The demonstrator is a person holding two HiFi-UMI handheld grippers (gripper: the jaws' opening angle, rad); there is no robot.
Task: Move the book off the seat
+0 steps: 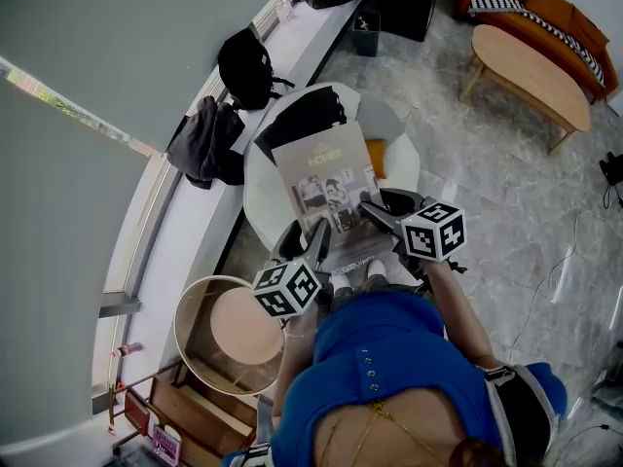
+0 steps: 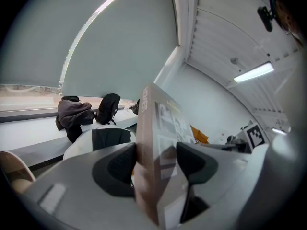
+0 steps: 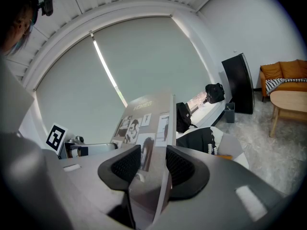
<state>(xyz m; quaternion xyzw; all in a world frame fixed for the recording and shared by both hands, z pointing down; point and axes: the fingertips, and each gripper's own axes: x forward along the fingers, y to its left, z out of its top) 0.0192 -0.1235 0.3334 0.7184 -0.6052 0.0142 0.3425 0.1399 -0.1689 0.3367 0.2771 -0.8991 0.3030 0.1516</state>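
A grey-brown book (image 1: 326, 178) with photos on its cover is held by its near edge over a white round seat (image 1: 404, 163). My left gripper (image 1: 319, 236) is shut on the book's near left part, and in the left gripper view the book (image 2: 158, 138) stands edge-on between the pads of the left gripper (image 2: 153, 164). My right gripper (image 1: 375, 212) is shut on the near right part; the cover (image 3: 144, 121) shows between the jaws of the right gripper (image 3: 152, 164). A black garment (image 1: 304, 117) and an orange item (image 1: 376, 157) lie on the seat.
Two dark bags (image 1: 245, 66) (image 1: 206, 142) rest on the window ledge at the left. A round wooden stool (image 1: 232, 331) stands near left of the person. An oval wooden table (image 1: 531, 74) and an orange sofa (image 1: 550, 13) are at the far right.
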